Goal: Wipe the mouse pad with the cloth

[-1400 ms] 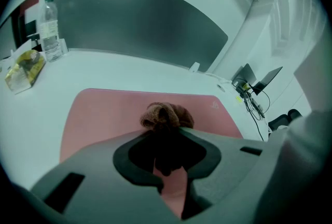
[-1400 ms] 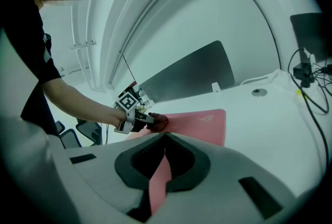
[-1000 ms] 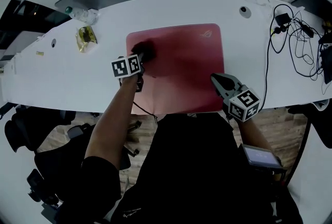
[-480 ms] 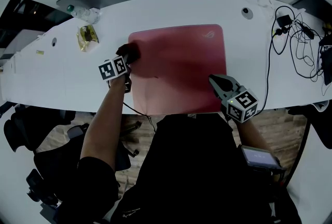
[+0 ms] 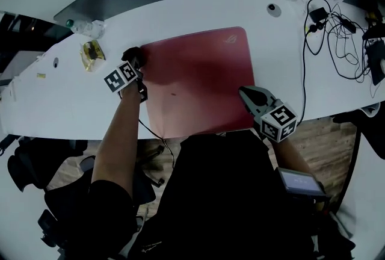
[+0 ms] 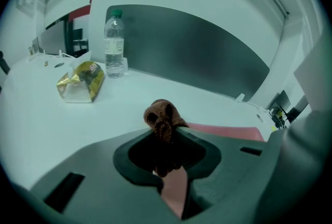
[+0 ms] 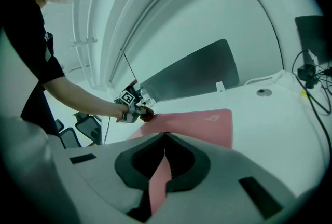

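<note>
My left tongs [image 6: 166, 140] are closed on the brown cloth [image 6: 163, 115]. The cloth is bunched at their tips, at the far left corner of the red mouse pad [image 5: 198, 81], over its edge. My right tongs [image 7: 165, 136] are closed with nothing between them, tips at the pad's near right part. The pad lies flat on the white surface [image 5: 60, 96]. A bottle [image 6: 114, 44] and a snack packet [image 6: 82, 82] sit beyond the cloth.

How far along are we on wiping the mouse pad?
Done: the cloth is clamped in the left gripper. In hand: it sits at the mouse pad's far left corner; the right gripper, shut, rests at the near right edge. Left: wiped area can't be told apart.
</note>
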`<state>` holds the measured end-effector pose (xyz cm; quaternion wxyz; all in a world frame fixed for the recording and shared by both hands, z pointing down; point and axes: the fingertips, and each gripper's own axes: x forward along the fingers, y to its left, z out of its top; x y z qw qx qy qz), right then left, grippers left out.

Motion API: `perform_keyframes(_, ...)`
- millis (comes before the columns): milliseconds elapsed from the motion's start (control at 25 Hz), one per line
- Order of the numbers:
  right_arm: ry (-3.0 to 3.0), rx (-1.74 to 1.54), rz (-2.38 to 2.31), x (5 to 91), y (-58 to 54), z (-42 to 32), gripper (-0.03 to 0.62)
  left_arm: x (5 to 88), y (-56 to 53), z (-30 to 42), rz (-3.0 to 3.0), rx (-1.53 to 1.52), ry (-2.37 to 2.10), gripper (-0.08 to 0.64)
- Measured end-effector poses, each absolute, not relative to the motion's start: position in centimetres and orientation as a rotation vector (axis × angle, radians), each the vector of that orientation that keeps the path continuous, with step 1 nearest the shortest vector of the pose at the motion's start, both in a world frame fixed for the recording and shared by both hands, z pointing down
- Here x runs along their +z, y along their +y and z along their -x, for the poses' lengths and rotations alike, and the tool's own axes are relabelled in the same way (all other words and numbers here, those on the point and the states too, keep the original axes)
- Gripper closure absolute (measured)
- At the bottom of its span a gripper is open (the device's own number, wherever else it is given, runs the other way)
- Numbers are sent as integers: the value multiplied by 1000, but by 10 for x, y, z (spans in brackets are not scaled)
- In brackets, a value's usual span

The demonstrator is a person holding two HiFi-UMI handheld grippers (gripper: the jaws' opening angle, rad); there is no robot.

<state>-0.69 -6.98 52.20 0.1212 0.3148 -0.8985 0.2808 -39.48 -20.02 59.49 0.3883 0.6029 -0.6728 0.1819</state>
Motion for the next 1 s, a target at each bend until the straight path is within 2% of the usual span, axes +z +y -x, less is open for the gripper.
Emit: perform_keyframes(1000, -2622, 887, -1020, 530, -75, -67, 566, 611, -239, 202, -1694, 497, -1442, 473)
